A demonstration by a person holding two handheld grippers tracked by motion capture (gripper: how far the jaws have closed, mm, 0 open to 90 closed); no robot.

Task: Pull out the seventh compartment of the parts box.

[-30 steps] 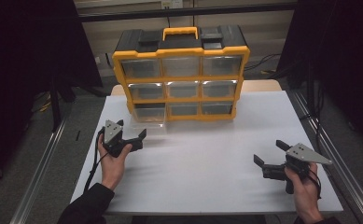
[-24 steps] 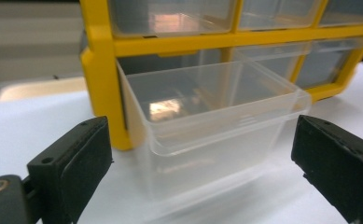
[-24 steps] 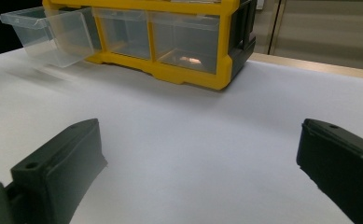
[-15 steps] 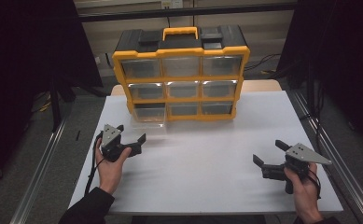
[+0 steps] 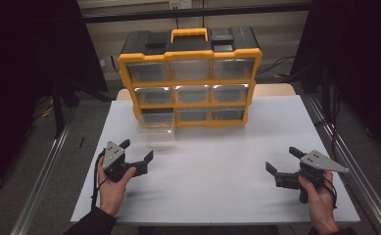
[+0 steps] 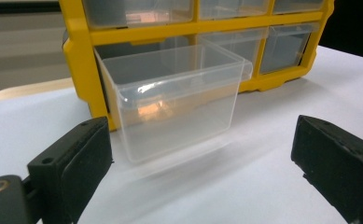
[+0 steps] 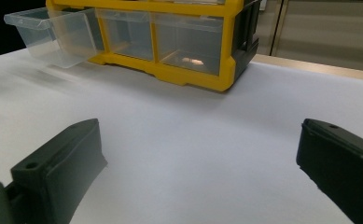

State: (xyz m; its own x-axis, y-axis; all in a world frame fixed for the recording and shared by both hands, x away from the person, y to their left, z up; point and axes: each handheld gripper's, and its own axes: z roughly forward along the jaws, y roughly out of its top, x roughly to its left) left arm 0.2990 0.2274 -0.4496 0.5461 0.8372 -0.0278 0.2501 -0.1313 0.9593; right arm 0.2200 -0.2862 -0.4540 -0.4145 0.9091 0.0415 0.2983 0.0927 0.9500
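Note:
A yellow and black drawer cabinet (image 5: 190, 78) with several clear drawers stands at the back of the white table (image 5: 217, 191). Its bottom-left drawer (image 5: 154, 128) is pulled partly out toward me. In the left gripper view this clear drawer (image 6: 174, 100) sticks out of its slot and looks empty. My left gripper (image 5: 138, 150) is open, a short way in front of the drawer and not touching it, with nothing between the jaws (image 6: 202, 172). My right gripper (image 5: 281, 159) is open over the bare table at the near right, far from the cabinet (image 7: 188, 42).
Metal rails run along both sides of the table (image 5: 340, 161). The surroundings are dark, with cables on the floor behind the cabinet. The white tabletop between the two grippers is bare.
My left gripper has drawn back from the cabinet toward the near edge of the table, still open. The right gripper has stayed in place.

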